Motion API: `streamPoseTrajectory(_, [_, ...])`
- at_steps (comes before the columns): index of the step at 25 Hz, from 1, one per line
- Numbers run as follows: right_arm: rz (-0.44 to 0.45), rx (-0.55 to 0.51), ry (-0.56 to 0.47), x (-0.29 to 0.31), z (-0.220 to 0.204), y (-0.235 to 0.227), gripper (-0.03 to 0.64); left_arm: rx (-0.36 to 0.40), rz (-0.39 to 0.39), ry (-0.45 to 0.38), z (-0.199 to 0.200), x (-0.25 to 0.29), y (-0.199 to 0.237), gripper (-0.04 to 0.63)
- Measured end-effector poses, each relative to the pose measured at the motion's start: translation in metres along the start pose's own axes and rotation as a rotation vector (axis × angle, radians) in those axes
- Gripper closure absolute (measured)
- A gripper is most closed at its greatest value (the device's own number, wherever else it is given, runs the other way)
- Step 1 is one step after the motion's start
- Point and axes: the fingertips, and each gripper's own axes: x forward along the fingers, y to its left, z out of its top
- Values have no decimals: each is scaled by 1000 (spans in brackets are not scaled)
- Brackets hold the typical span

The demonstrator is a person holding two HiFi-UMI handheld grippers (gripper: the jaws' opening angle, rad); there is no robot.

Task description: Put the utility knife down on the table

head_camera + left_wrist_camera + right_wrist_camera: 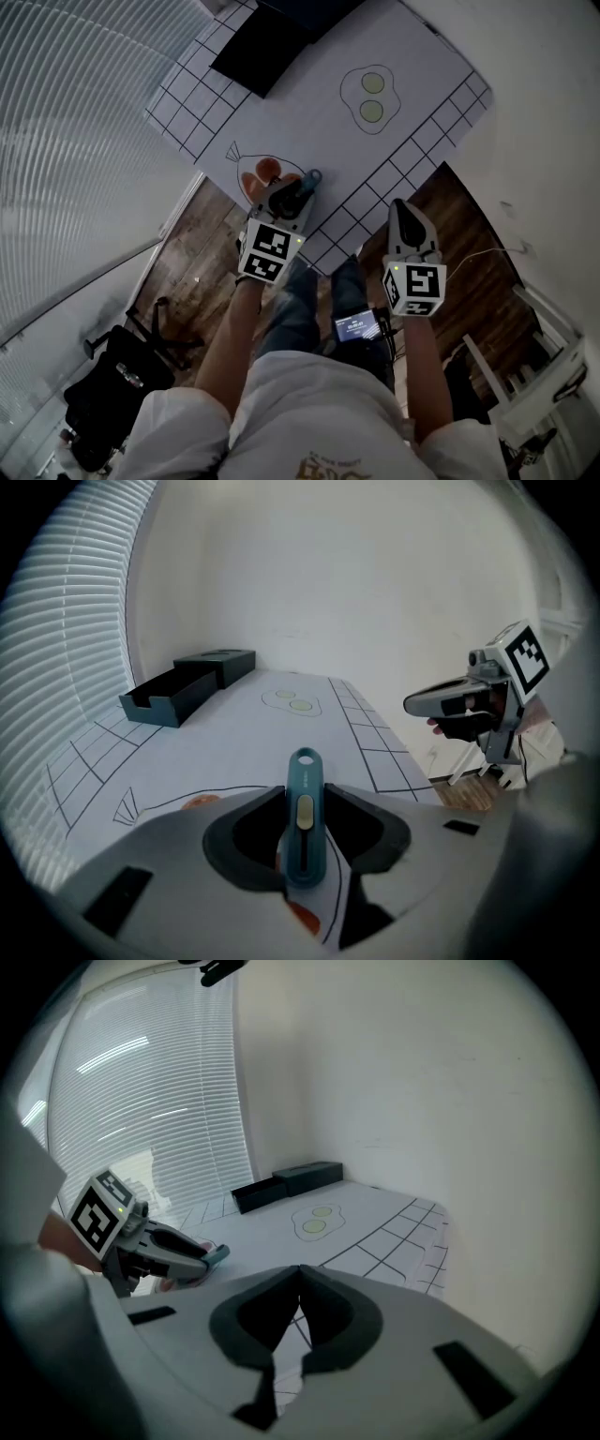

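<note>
A teal utility knife [304, 817] with a pale slider sits between the jaws of my left gripper [305, 794], which is shut on its handle; the knife's rounded end with a hole points forward. In the head view the left gripper [298, 192] hovers over the near edge of the white table mat [309, 112], above an orange fish drawing [262, 173], with the knife [310, 177] poking out ahead. My right gripper [299, 1274] is shut with nothing in it. It hangs off the mat's near right corner [401, 208], over the floor.
A black open box [272, 37] lies at the mat's far end. A fried-egg drawing [368, 97] marks the mat's middle right. Wooden floor [202, 258] lies below the near edge, with a black bag [117, 375] at lower left. White wall stands on the right.
</note>
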Motion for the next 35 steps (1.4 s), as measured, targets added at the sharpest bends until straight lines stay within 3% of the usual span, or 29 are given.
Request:
streamPoseTrajectory(7, [-64, 39, 10, -2, -7, -23, 609, 6, 4, 9, -11, 4, -2, 459])
streamPoseTrajectory(13, [-56, 36, 16, -4, -9, -24, 609, 22, 16, -58, 7, -2, -1, 437])
streamPoseTrajectory(19, [-52, 42, 13, -5, -8, -20, 609, -58, 37, -122, 15, -10, 9, 434])
streamPoseTrajectory(21, [-49, 41, 11, -6, -8, -18, 609, -60, 59, -147, 18, -16, 12, 455])
streamPoseTrajectory(24, [-44, 37, 2, -9, -5, -15, 609, -19, 104, -170, 23, -26, 16, 554])
streamPoseTrajectory(26, [-39, 32, -3, -10, -2, -13, 609, -39, 111, -215, 30, -35, 18, 585])
streamPoseTrajectory(30, [-30, 22, -19, -14, 6, -8, 609, -121, 88, -294, 41, -50, 20, 588])
streamPoseTrajectory(35, [-8, 12, -47, -20, 22, 4, 609, -101, 106, -318, 48, -69, 23, 588])
